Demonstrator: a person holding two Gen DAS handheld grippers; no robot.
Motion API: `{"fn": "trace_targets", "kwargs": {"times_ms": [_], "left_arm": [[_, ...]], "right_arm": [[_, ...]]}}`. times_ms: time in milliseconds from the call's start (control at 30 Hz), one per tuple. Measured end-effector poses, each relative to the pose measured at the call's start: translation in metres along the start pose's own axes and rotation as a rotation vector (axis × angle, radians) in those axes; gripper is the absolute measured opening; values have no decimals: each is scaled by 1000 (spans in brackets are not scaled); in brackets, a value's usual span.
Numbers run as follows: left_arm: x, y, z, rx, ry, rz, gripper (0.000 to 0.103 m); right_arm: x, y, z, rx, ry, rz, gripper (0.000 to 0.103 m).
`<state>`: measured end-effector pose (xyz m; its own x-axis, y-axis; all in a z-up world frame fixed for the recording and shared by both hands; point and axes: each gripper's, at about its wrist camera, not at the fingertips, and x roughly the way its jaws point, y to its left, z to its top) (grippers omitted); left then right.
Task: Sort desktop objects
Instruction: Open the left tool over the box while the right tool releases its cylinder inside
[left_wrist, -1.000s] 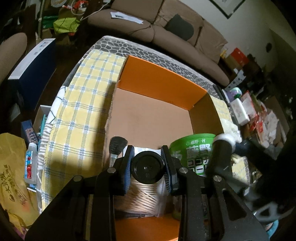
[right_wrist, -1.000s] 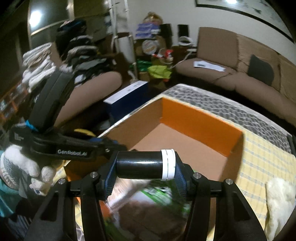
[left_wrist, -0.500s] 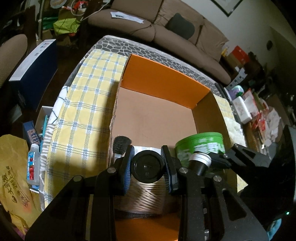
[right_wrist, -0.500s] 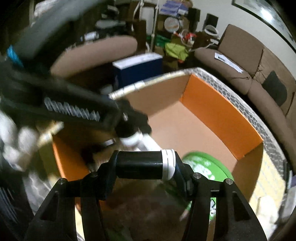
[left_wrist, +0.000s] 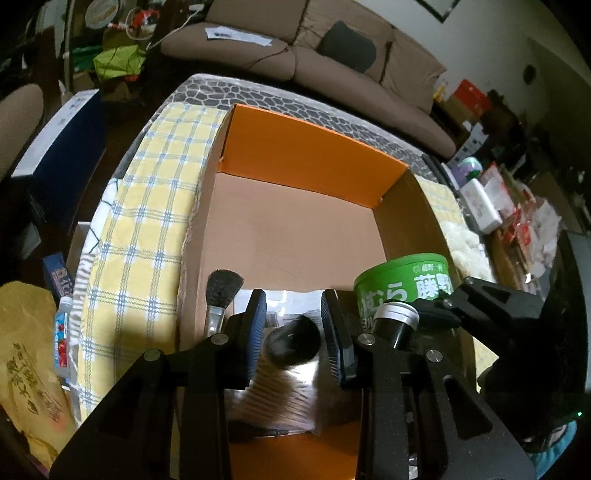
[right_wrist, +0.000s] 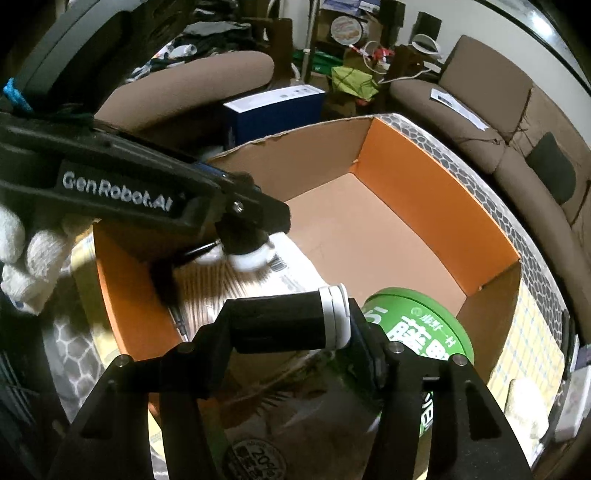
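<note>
An open cardboard box (left_wrist: 314, 155) with orange inner flaps sits on a yellow checked cloth (left_wrist: 147, 206). My left gripper (left_wrist: 293, 334) is open over the box's near end. A black bottle (left_wrist: 293, 341) with a white cap is blurred and dropping free between its fingers onto a packet (left_wrist: 291, 387). It also shows in the right wrist view (right_wrist: 245, 249). My right gripper (right_wrist: 291, 328) is shut on a black tube with a white cap (right_wrist: 284, 325), just above a green tub (right_wrist: 421, 332) in the box. A makeup brush (left_wrist: 218, 295) lies at the box's left wall.
A brown sofa (left_wrist: 295, 48) stands behind the table. A blue box (left_wrist: 55, 147) is left of the table. A yellow bag (left_wrist: 26, 369) and a small bottle (left_wrist: 62, 332) sit at the near left. Cluttered packages (left_wrist: 517, 206) lie to the right.
My left gripper has opened and let go of the black bottle, which is falling into the box. My right gripper has lowered the black tube into the box, beside the green tub.
</note>
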<state>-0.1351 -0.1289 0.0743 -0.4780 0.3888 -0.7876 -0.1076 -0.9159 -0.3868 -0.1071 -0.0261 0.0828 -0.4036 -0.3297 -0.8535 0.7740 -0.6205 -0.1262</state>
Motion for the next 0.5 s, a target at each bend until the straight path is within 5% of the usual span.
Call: {"fn": "trace_targets", "kwargs": {"times_ms": [267, 500], "left_arm": [[-1, 9, 2, -35, -5, -15, 33], [-7, 20, 6, -77, -24, -30, 38]], "right_arm": [[-7, -6, -1, 25, -40, 10, 69], [-35, -46, -2, 231, -155, -8, 71]]}}
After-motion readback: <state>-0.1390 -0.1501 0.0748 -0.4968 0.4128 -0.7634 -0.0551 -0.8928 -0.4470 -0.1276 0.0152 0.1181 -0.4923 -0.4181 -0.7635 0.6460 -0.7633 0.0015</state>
